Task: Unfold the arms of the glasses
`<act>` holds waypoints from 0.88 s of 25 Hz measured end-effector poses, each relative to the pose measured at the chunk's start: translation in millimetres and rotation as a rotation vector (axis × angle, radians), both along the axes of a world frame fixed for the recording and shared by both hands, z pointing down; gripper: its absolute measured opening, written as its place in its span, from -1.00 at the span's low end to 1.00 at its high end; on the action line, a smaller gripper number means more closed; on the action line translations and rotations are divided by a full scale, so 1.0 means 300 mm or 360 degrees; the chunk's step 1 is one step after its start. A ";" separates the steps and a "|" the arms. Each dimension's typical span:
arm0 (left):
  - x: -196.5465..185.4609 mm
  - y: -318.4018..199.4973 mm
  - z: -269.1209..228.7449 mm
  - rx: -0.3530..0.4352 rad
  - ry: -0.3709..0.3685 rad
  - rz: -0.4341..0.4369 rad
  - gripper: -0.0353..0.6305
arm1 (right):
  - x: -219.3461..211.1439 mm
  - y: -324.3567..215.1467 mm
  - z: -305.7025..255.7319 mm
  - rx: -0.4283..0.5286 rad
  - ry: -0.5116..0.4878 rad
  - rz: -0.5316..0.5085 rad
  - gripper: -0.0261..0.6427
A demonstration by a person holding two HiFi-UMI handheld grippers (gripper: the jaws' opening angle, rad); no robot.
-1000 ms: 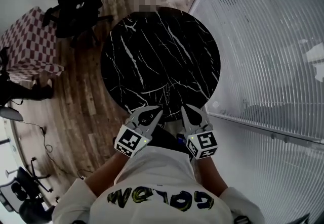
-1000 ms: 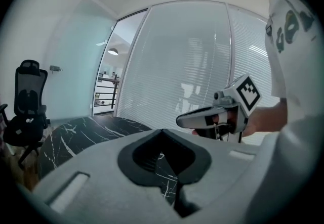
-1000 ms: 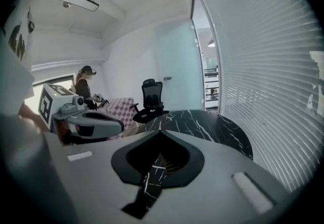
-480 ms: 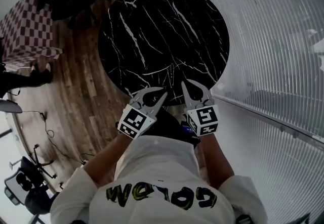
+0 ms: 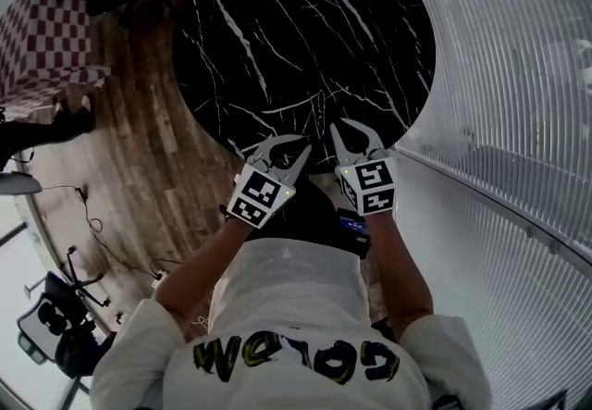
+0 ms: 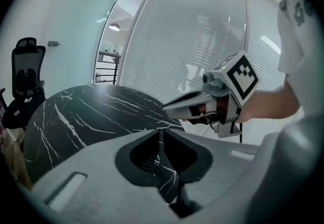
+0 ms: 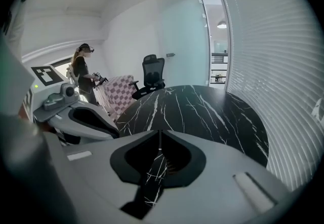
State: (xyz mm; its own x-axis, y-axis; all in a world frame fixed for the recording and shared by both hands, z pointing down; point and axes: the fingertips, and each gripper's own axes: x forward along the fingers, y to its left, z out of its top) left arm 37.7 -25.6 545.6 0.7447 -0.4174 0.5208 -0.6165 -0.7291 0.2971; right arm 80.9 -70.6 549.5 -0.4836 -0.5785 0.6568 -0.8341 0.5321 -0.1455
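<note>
Head view first: honestly can't tell where the glasses are, no view shows them, just the bare black marble table [image 5: 277,29]. Your left gripper [image 5: 298,145] and right gripper [image 5: 344,130] sit side by side at the table's near edge, noses pointing out over the rim, marker cubes facing up, forearms running back to your body. In the left gripper view, the left gripper [image 6: 162,131] has its jaws cracked a narrow slit apart, having just been opening, with only the table [image 6: 76,117] showing between them; the right gripper [image 6: 169,108] hangs just beside it. In the right gripper view, the right gripper [image 7: 159,133] is barely parted too, also just been opening, holding nothing, tilted down over the table [image 7: 202,112].
</note>
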 end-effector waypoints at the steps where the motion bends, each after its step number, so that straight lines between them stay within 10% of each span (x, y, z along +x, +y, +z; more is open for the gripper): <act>1: 0.001 -0.002 0.027 -0.0012 -0.0016 -0.0001 -0.80 | 0.003 -0.003 0.025 -0.0017 0.0009 0.0002 -0.86; 22: 0.041 -0.028 0.511 -0.0207 -0.0301 0.0037 -0.65 | 0.017 -0.051 0.432 -0.0397 0.0082 0.0043 -0.65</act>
